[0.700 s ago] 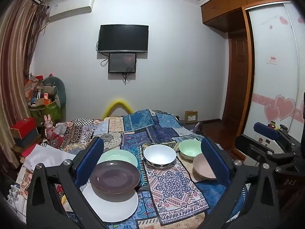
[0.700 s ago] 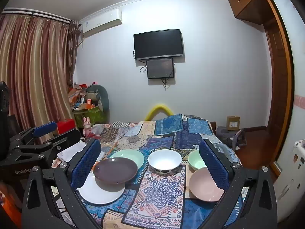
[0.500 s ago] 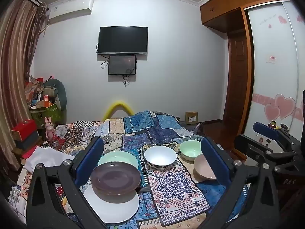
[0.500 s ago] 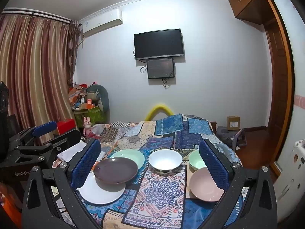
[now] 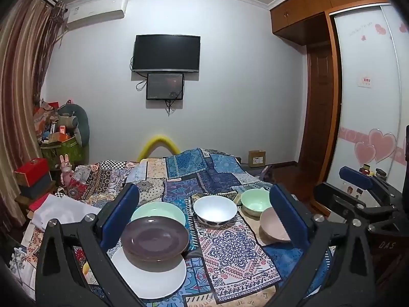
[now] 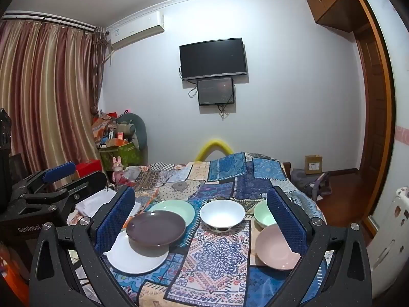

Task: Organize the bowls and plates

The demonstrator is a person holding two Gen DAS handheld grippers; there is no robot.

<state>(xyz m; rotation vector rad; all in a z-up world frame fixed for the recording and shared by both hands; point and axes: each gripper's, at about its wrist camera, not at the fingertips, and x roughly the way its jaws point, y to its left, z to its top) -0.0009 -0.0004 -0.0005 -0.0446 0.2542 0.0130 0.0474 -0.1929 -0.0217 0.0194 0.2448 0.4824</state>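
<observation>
A dark purple plate (image 5: 155, 239) sits on a flat white plate (image 5: 150, 280) at the table's near left; a mint green plate (image 5: 158, 209) lies just behind. A white bowl (image 5: 215, 209) stands mid-table, with a small green bowl (image 5: 254, 200) and a pink bowl (image 5: 272, 223) to the right. The same dishes show in the right wrist view: purple plate (image 6: 156, 227), white plate (image 6: 135, 255), white bowl (image 6: 222, 214), pink bowl (image 6: 274, 247). My left gripper (image 5: 203, 220) is open and empty, held back from the dishes. My right gripper (image 6: 200, 221) is open and empty too.
The table wears a patchwork cloth (image 5: 230, 250). A pile of boxes and toys (image 5: 58, 138) stands at the back left by the curtain. A wardrobe with sliding doors (image 5: 368, 102) is on the right. A white cloth (image 5: 61, 211) lies left of the table.
Both views have shifted only slightly; the left camera has tilted a little, so the dishes sit a bit higher. No dish has moved and both grippers stay open.
</observation>
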